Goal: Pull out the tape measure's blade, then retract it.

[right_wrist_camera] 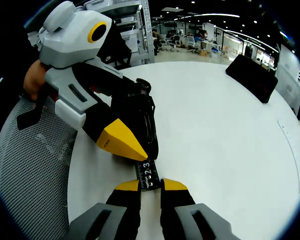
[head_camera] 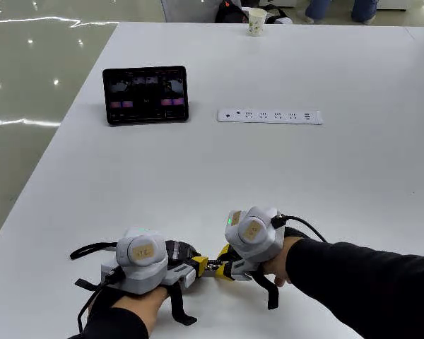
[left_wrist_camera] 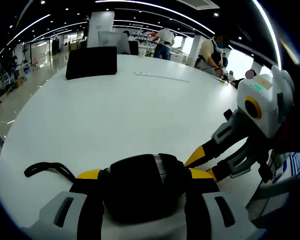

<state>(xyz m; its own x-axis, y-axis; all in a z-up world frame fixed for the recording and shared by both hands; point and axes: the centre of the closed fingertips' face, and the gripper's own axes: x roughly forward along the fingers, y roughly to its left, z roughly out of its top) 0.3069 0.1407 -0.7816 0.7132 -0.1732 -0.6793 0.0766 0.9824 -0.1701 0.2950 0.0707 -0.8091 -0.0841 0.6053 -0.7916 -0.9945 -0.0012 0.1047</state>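
At 6 o'clock on the white table [head_camera: 283, 183], the left gripper [left_wrist_camera: 145, 175] clamped the round black tape measure case [left_wrist_camera: 140, 200] while the right gripper [right_wrist_camera: 151, 186] pinched the short dark numbered blade [right_wrist_camera: 148, 172], which a weak pinch might let snap back.

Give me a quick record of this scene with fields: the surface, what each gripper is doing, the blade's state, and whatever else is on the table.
surface: white table
left gripper: shut on the black tape measure case, one jaw on each side
right gripper: shut on the blade, pinching its end
blade state: a short length out of the case, numerals showing
stage: blade barely out, full pull not yet done
other items: tablet propped upright, power strip, paper cup near the far edge
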